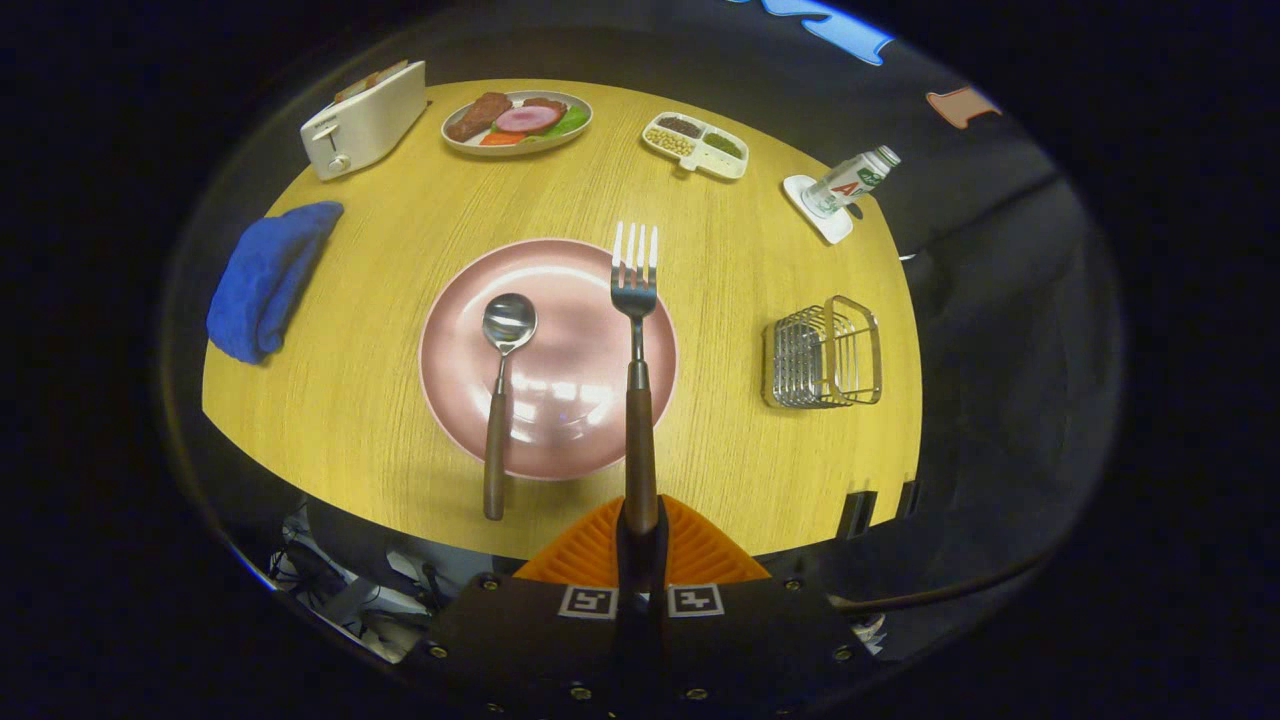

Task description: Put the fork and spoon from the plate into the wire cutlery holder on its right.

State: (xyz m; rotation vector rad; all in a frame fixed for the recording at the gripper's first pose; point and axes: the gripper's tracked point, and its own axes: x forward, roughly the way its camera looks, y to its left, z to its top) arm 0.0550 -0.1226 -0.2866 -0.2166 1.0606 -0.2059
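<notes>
plate (pixel 548 300): glossy, smooth glaze | fork (pixel 634 290), spoon (pixel 508 322): polished metal, wood handles | wire cutlery holder (pixel 823 352) right of plate: shiny metal | table (pixel 380 400): matt wood grain | cloth (pixel 268 278) left of plate: soft fabric

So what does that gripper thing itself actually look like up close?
The gripper has two ribbed, wedge-shaped fingers that meet at a point. Behind them sits a dark flat body with small screws and two square black-and-white markers. A dark cable trails off to its right.

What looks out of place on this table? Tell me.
The small white plastic bottle leans tilted on its white square coaster instead of standing upright. Otherwise nothing: the hand-held gripper is shut on the wooden-handled metal fork, and the matching spoon lies across the pink round plate.
</notes>
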